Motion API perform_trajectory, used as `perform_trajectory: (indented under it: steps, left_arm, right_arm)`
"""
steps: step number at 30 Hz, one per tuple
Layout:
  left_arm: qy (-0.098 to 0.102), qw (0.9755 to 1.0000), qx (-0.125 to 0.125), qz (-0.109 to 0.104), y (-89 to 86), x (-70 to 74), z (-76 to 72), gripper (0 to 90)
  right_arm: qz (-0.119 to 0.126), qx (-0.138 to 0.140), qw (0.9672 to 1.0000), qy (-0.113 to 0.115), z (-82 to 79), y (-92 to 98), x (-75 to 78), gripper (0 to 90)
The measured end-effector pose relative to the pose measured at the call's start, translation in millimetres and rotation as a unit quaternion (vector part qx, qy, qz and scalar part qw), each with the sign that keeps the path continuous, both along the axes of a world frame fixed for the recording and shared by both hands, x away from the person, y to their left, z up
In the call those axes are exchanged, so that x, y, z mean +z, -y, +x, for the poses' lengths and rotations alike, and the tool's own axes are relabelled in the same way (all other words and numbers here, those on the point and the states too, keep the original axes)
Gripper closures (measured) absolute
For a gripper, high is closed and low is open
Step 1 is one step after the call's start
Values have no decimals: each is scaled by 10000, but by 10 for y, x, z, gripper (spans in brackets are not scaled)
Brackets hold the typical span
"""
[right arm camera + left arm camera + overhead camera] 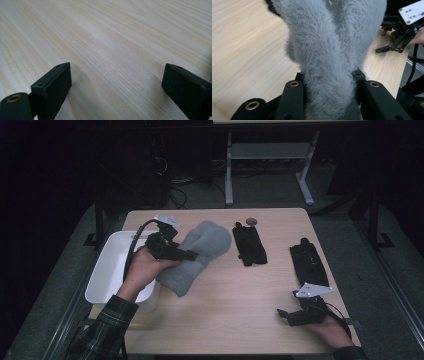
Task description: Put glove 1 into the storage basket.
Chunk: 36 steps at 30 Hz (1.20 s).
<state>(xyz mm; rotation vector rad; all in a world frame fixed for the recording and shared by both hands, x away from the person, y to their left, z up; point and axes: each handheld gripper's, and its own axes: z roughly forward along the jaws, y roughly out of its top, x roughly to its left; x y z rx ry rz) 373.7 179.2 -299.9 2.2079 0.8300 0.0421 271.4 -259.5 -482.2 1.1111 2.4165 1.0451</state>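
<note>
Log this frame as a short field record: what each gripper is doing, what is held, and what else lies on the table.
left gripper: shut on the grey fuzzy mittens, by the white bin
held item: grey fuzzy mittens, a pair, clamped between the jaws in the left gripper view
right gripper: open, nothing between the jaws, low over bare table at the near right
white bin: at the table's left edge
black glove, middle: flat on the table
black glove, right: flat, beyond the right gripper
</note>
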Motion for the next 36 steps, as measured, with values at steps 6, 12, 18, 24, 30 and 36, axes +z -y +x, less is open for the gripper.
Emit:
perform_trajectory:
  steps: [6,12,18,24,30,36]
  left_arm:
    - [47,9995,311,49,-310,68,-12,648]
    - [90,9978,658,-5,-646,104,-44,648]
    - [56,9945,1045,-42,-973,71,-66,648]
    - [4,9900,1408,-40,-1279,-17,-76,648]
    - [-259,9820,1865,-159,-1604,-241,-33,649]
    - [-597,9772,2036,-100,-1727,-528,69,648]
  right_arm:
    - [-10,5,10000,6,1,1,0,89]
    - [-8,5,10000,7,1,1,-1,89]
    - [-9,-10,10000,2,2,0,0,89]
    - [-12,-12,10000,0,2,0,0,89]
    - [-21,-20,10000,16,4,1,0,89]
    - [-19,-20,10000,26,8,1,-1,89]
